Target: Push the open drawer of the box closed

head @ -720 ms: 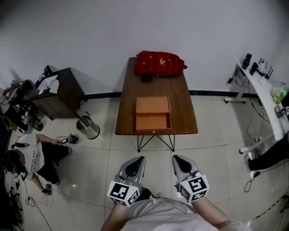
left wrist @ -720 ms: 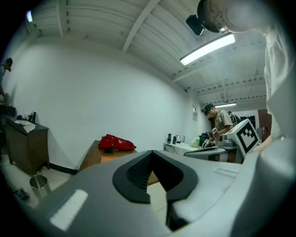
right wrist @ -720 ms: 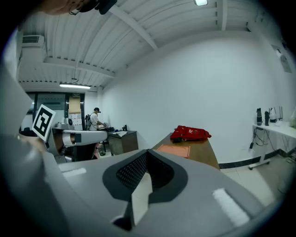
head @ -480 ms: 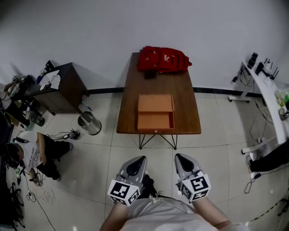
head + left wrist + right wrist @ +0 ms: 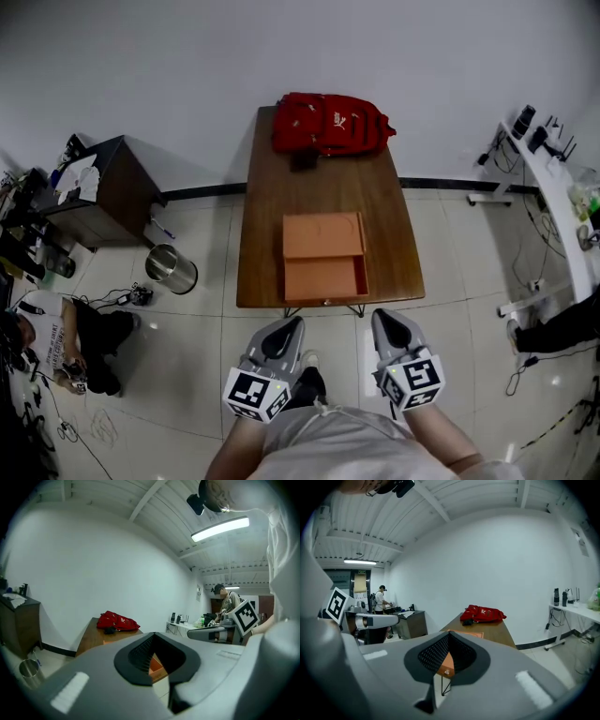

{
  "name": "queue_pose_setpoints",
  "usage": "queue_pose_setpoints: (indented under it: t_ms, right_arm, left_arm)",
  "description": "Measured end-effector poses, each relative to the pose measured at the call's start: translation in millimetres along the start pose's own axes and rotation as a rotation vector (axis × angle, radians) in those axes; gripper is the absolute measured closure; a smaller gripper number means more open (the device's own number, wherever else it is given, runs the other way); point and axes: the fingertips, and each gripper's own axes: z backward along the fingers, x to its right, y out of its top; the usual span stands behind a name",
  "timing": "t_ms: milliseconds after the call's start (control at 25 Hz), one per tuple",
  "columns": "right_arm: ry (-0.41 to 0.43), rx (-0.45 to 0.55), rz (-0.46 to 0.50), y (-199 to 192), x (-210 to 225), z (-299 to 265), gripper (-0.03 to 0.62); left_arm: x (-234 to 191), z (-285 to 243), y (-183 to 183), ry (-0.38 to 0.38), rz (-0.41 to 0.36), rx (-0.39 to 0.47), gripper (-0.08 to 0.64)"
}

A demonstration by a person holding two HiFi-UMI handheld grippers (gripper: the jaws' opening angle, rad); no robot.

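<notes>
An orange box (image 5: 323,234) lies on the brown table (image 5: 272,187), its drawer (image 5: 326,278) pulled out toward the table's near edge. My left gripper (image 5: 286,326) and right gripper (image 5: 386,319) hover side by side over the floor just short of that edge, both shut and empty. In the left gripper view the left gripper (image 5: 154,635) shows the drawer (image 5: 157,665) through the hole between its pads. The right gripper (image 5: 449,634) frames the drawer front (image 5: 446,665) the same way.
A red backpack (image 5: 330,125) lies at the table's far end. Left of the table stand a dark cabinet (image 5: 103,192) and a metal bin (image 5: 161,269); a person (image 5: 47,342) sits on the floor. A white desk (image 5: 553,206) runs along the right.
The table and box have come closer to me and both grippers now sit nearer the table's front edge. The jaws stayed shut.
</notes>
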Motion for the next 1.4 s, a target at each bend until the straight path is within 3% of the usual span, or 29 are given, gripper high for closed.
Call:
queue_pose_setpoints:
  t_ms: [240,360,600,1080,1400]
  right_arm:
    - [-0.043,-0.013,-0.021,20,8,-63,0.586]
    - [-0.077,-0.031,-0.054,18,18,-82,0.586]
    - [-0.1,-0.103,-0.08,0,33,-99,0.584]
    - [0.017,-0.373,-0.068,-106,23,-118,0.586]
    - [0.063,-0.507,-0.033,-175,18,-129,0.586]
  left_arm:
    - [-66,-36,12,-0.031,0.013,-0.032,0.554]
    - [-81,-52,7,-0.053,0.001,-0.066,0.554]
    - [-93,-69,-15,-0.065,0.058,-0.124,0.554]
    - [-86,-85,-122,-0.002,0.239,-0.335,0.554]
    - [-84,-85,-193,0.043,0.285,-0.444,0.554]
